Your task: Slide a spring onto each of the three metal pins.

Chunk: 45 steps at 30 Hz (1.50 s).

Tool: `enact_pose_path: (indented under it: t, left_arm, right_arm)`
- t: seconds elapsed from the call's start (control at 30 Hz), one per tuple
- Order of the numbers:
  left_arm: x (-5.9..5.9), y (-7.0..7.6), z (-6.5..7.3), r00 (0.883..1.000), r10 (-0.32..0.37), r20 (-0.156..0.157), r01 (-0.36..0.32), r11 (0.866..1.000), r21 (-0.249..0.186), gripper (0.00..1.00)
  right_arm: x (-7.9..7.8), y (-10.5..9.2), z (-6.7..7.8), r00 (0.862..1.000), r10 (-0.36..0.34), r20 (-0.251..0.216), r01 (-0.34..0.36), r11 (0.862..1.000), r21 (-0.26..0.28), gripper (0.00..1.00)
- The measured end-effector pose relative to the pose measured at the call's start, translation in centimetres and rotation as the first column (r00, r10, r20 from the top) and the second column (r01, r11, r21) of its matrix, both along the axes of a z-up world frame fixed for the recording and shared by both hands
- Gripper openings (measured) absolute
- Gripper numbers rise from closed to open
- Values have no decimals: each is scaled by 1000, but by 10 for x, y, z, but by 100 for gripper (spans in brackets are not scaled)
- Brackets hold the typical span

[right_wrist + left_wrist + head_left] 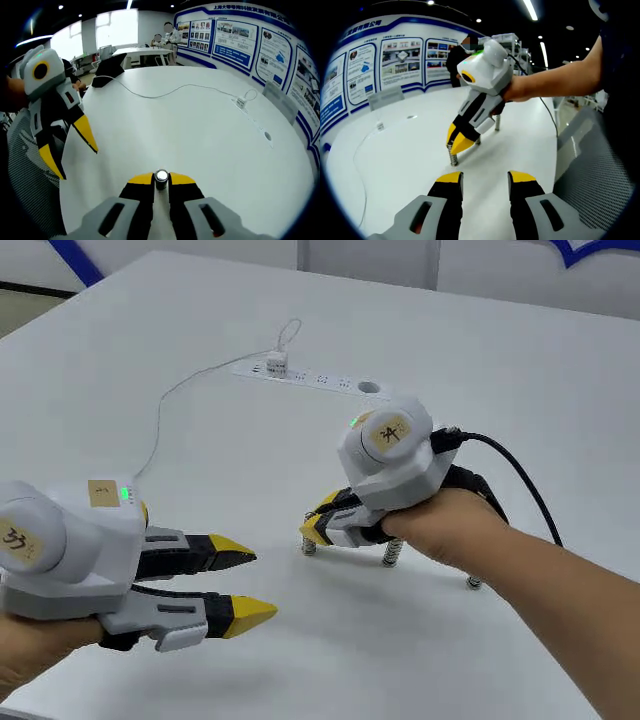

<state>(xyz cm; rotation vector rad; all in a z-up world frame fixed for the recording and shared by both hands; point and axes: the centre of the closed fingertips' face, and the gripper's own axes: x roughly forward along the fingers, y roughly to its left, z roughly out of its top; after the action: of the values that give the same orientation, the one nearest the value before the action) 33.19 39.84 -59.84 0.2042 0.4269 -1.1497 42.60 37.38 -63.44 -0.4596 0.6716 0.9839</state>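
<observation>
As the head view looks down on the white counter point(200, 320), the left gripper point(245, 585) sits low at the near left. Its yellow-tipped fingers point(232, 545) are spread wide with nothing between them. The right gripper point(315, 528), held in a hand point(450, 525), points down at the leftmost of three upright pins, each with a coil around it. The left pin point(309, 546) stands right under the fingertips, the middle pin point(392, 552) just below the hand, and the right pin point(473, 582) beside the wrist. A power strip point(315, 378) with a white plug point(278, 365) lies well behind them.

From the left gripper view, the left gripper's own fingers rise from the bottom, apart and empty. Beyond them the right gripper's tips pinch together at the top of the spring point(453, 158) on the left pin, which stands on the counter. Another pin stands behind, partly hidden.

From the right gripper view, the fingers are drawn narrow around the spring, seen end-on as a small bright ring. The pads probably bear on its top coil, though the angle is too foreshortened to be sure. The left gripper comes in from the left, fingers wide.
</observation>
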Motion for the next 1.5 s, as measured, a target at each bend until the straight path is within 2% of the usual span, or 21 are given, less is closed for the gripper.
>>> enact_pose_path:
  t: [0.2,0.43,0.9,1.5]
  left_arm:
    - [0,0,0,1000,2,0,-2,1000,0,37]
    - [-1,-1,1,1000,0,0,0,1000,0,37]
    - [-1,-3,3,1000,-1,3,1,1000,-4,38]
    - [-2,-1,4,1000,19,4,-19,1000,-8,41]
  right_arm:
    - [-1,-3,-7,1000,2,3,-2,1000,-24,12]
    - [-2,-5,-8,1000,0,3,0,1000,-27,14]
    - [-9,-17,5,999,-17,35,17,1000,-14,19]
    - [-41,-36,21,996,-30,79,28,999,26,22]
